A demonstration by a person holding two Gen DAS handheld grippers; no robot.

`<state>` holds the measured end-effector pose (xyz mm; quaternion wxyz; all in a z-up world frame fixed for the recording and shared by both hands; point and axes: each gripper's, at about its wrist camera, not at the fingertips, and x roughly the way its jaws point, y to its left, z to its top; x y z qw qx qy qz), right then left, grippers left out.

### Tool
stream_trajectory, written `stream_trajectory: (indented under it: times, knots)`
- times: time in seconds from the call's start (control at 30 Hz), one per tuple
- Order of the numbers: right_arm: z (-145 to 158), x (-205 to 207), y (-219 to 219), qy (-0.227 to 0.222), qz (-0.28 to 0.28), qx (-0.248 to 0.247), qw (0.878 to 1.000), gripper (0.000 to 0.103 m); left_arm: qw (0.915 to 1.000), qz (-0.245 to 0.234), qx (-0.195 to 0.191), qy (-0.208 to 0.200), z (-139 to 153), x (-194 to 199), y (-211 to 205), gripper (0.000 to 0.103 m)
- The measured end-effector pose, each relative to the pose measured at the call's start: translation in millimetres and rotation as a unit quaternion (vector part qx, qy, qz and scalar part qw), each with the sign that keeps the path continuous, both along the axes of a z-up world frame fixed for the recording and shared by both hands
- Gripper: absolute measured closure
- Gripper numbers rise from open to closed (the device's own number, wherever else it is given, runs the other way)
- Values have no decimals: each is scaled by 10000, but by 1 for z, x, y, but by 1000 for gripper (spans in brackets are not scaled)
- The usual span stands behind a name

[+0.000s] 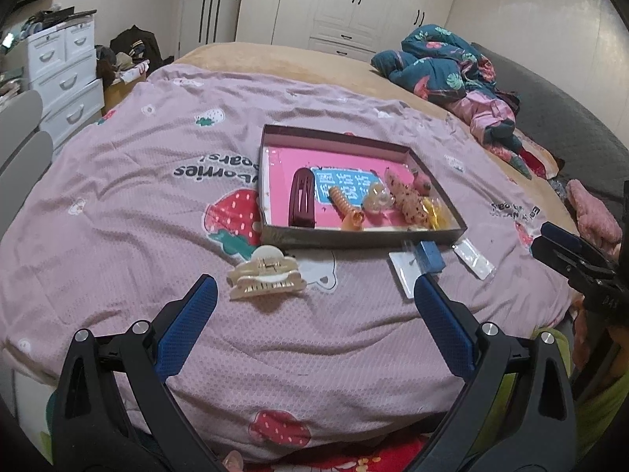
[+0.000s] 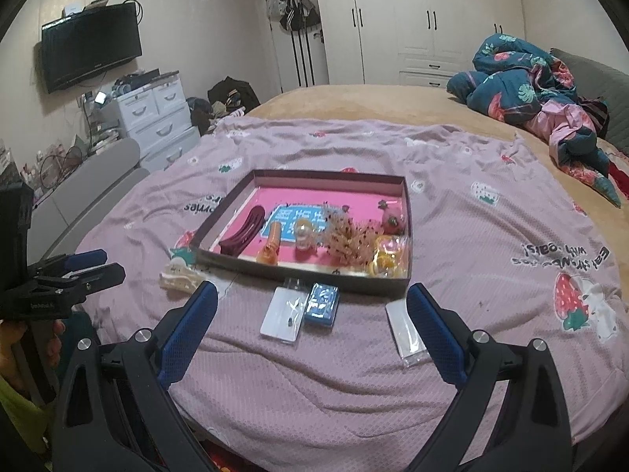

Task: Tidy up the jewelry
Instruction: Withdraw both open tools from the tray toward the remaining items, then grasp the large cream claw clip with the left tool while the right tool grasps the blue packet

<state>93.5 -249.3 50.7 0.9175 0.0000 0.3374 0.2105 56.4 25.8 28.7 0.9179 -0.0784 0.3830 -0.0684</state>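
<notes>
Both grippers, left and right, are held with jaws wide apart and empty. The cream hair claw lies on the bed just outside the tray. It should be gripped across its spine, then lifted clear over the rim.

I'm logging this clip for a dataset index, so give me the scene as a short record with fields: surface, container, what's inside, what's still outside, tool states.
surface: pink strawberry-print blanket on a bed
container: shallow box, pink inside
inside: dark red hair clip, orange spiral hair tie, other small accessories
outside: cream claw clip, blue card box, two clear packets
left tool: open, empty
right tool: open, empty
</notes>
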Motion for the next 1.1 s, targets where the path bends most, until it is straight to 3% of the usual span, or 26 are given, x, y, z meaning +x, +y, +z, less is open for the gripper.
stream_trajectory:
  times: [0.53, 0.87, 1.03, 1.1]
  knots:
    - [-51, 18, 9, 515, -33, -229, 9984, 7, 9989, 51, 38, 455, -42, 16, 5, 9]
    - [-89, 51, 13, 830, -188, -388, 9956, 7, 9978, 214, 19, 631, -62, 39, 9, 9]
    - [-103, 68, 20, 1045, -101, -333, 9939, 23, 9971, 337, -6, 689, -70, 50, 14, 9]
    - [-109, 77, 23, 1171, -43, -253, 9928, 35, 9965, 416, -64, 724, -73, 54, 18, 9]
